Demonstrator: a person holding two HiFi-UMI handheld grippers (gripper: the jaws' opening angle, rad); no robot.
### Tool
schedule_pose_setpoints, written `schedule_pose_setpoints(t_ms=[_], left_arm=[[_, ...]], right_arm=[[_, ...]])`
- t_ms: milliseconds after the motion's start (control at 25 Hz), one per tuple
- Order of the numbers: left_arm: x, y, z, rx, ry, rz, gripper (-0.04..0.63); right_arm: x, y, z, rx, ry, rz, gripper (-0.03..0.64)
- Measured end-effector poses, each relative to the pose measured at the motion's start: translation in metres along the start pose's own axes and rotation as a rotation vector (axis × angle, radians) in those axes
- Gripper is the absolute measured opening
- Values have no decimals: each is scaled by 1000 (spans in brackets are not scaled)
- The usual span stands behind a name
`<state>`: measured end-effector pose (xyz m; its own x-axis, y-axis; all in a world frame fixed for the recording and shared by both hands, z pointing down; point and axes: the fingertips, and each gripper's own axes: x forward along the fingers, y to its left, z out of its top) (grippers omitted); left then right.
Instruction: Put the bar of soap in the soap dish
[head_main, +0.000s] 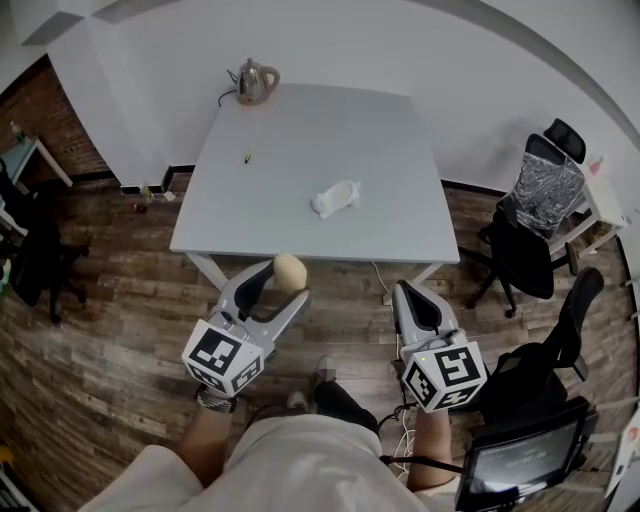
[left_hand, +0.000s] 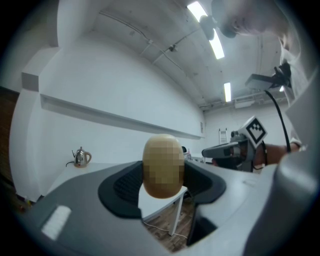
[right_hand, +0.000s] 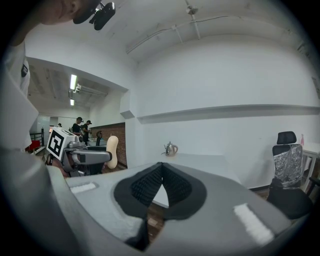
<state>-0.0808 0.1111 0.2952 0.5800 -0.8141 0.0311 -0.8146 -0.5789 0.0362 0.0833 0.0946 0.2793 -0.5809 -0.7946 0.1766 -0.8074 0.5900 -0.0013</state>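
Observation:
A beige oval bar of soap (head_main: 290, 270) stands upright between the pads of my left gripper (head_main: 285, 281), which is shut on it in front of the table's near edge. The left gripper view shows the soap (left_hand: 162, 166) clamped between the black pads. The white soap dish (head_main: 335, 198) lies on the grey table (head_main: 300, 130), right of its middle and well beyond both grippers. My right gripper (head_main: 405, 296) hangs level to the right, its pads meeting with nothing between them (right_hand: 161, 182). From the right gripper view the soap (right_hand: 112, 151) shows at the left.
A metal kettle (head_main: 253, 82) stands at the table's far left corner and a small dark object (head_main: 248, 156) lies near the left edge. Black office chairs (head_main: 535, 230) stand to the right, a monitor (head_main: 520, 460) at the lower right. The floor is wood.

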Motion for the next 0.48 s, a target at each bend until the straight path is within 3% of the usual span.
schedule_pose_setpoints(t_ms=[480], left_arm=[[32, 5, 9, 12, 8, -3, 272]], right_arm=[[25, -27, 7, 11, 0, 25, 2]])
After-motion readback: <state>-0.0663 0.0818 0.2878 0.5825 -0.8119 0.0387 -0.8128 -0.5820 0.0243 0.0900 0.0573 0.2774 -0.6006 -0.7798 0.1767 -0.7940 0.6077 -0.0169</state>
